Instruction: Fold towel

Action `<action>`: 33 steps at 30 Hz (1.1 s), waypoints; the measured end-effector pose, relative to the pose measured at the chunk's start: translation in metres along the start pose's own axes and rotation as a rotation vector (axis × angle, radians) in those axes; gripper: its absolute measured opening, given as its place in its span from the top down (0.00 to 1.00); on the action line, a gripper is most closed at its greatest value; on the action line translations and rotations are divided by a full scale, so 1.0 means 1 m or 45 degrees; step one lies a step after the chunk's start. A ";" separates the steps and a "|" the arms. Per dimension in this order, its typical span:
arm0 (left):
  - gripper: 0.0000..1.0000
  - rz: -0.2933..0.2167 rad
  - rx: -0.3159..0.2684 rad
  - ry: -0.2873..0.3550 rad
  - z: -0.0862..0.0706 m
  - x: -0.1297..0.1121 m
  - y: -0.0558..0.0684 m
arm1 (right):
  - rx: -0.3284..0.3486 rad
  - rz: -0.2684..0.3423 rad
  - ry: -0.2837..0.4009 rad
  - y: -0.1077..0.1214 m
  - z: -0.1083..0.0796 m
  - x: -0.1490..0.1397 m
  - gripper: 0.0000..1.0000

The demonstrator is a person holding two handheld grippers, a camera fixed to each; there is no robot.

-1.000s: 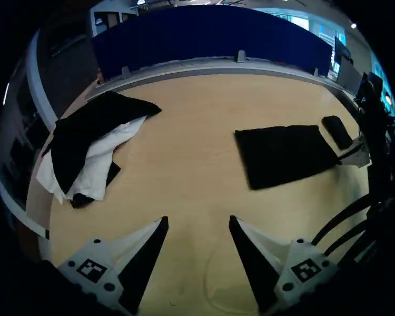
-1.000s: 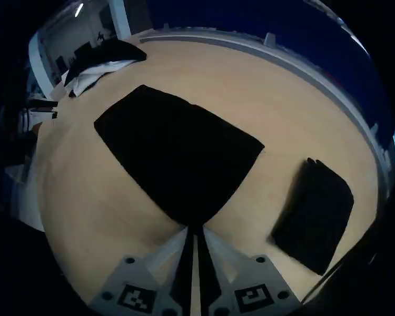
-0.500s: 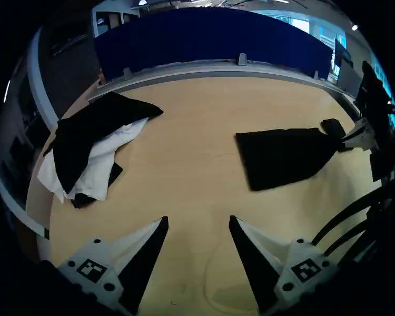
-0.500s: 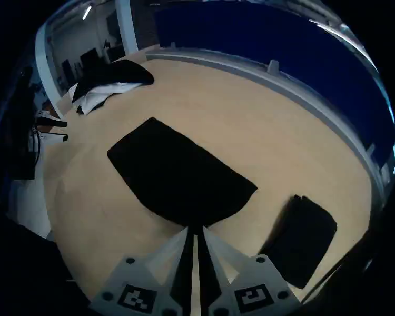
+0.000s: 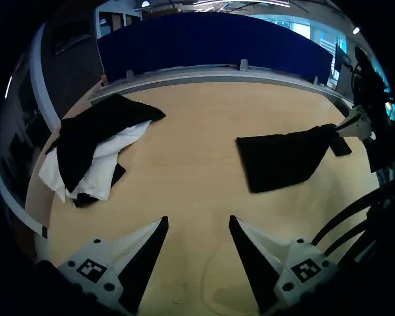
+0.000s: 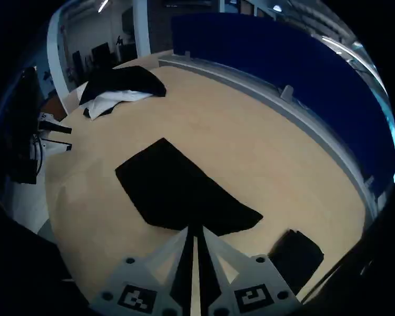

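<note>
A black towel [image 5: 282, 158] lies flat on the wooden table, its right corner lifted off the surface. My right gripper [image 6: 196, 237] is shut on that corner of the black towel [image 6: 181, 195]; in the left gripper view the right gripper [image 5: 350, 126] shows at the far right, raised above the table. My left gripper [image 5: 197, 224] stands open low over bare wood, well short of the towel, with nothing between its fingers.
A heap of black and white cloths [image 5: 95, 145] lies at the table's left. A small folded black cloth [image 6: 296, 258] rests just beyond the lifted corner. A blue partition [image 5: 208, 45] runs along the far edge. Bare wood [image 5: 197, 131] separates heap and towel.
My right gripper has risen and pulled back, lifting the towel's corner off the table. The left gripper has stayed still and open.
</note>
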State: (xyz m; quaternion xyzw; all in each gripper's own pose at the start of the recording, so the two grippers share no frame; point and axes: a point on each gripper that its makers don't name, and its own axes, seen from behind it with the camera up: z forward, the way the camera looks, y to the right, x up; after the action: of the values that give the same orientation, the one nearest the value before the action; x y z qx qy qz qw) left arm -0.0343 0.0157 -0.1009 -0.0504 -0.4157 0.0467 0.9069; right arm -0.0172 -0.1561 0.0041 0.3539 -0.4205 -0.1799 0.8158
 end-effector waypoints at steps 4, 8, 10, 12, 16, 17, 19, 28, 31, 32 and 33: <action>0.15 -0.003 -0.002 0.007 -0.002 0.000 -0.002 | 0.013 -0.018 0.002 -0.008 0.003 0.009 0.96; 0.15 -0.013 -0.006 0.013 -0.004 0.000 -0.002 | 0.033 -0.054 0.001 -0.020 0.009 0.020 0.96; 0.15 -0.017 -0.009 0.017 -0.006 0.000 -0.002 | 0.047 -0.076 0.001 -0.027 0.014 0.027 0.95; 0.15 -0.021 -0.010 0.021 -0.008 0.000 -0.002 | 0.063 -0.101 0.002 -0.036 0.020 0.034 0.95; 0.15 -0.032 -0.009 0.027 -0.011 -0.001 -0.003 | 0.105 -0.155 -0.004 -0.057 0.036 0.050 0.96; 0.15 -0.036 -0.008 0.028 -0.012 -0.001 -0.004 | 0.117 -0.170 -0.006 -0.063 0.041 0.054 0.96; 0.15 -0.045 -0.008 0.030 -0.013 -0.002 -0.004 | 0.139 -0.196 -0.010 -0.074 0.050 0.061 0.95; 0.15 -0.091 0.000 0.032 -0.016 -0.011 -0.010 | 0.260 -0.274 -0.055 -0.130 0.101 0.074 0.95; 0.15 -0.105 0.007 0.028 -0.016 -0.014 -0.013 | 0.297 -0.284 -0.080 -0.146 0.116 0.069 0.96; 0.15 -0.111 0.008 0.027 -0.016 -0.015 -0.013 | 0.306 -0.287 -0.089 -0.150 0.120 0.067 0.96; 0.15 -0.117 0.009 0.026 -0.016 -0.016 -0.014 | 0.315 -0.290 -0.097 -0.154 0.123 0.065 0.96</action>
State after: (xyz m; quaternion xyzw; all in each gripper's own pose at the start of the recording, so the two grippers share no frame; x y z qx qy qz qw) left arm -0.0320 -0.0009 -0.1210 -0.0287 -0.4081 0.0060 0.9124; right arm -0.0792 -0.3529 -0.0233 0.4899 -0.4271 -0.2314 0.7240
